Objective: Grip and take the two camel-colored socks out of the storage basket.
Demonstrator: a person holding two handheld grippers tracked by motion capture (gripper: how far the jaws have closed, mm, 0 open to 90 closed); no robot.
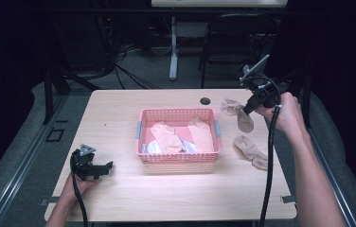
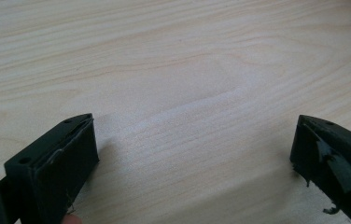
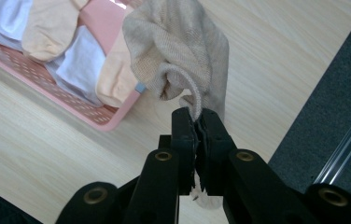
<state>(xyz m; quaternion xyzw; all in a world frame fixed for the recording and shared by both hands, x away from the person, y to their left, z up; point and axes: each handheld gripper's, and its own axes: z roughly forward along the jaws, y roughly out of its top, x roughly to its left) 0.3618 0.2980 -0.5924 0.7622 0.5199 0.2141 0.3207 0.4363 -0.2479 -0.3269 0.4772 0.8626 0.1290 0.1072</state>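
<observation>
A beige sock (image 1: 236, 112) (image 3: 183, 60) hangs above the table to the right of the pink basket (image 1: 178, 114) (image 3: 38, 77), its cuff pinched in my right gripper (image 1: 248, 109) (image 3: 196, 122), which is shut on it. The basket holds several peach and white socks (image 1: 176, 137) (image 3: 57, 32). A second beige sock (image 1: 252, 152) lies flat on the table below the hanging one. My left gripper (image 1: 104, 166) (image 2: 192, 154) rests low over bare wood at the front left, open, nothing between its jaws.
The wooden table (image 1: 119, 113) has a round cable hole (image 1: 205, 100) behind the basket. Its right edge drops to grey carpet (image 3: 332, 93). A black chair (image 1: 233, 42) and a white table leg (image 1: 173, 47) stand beyond the far edge.
</observation>
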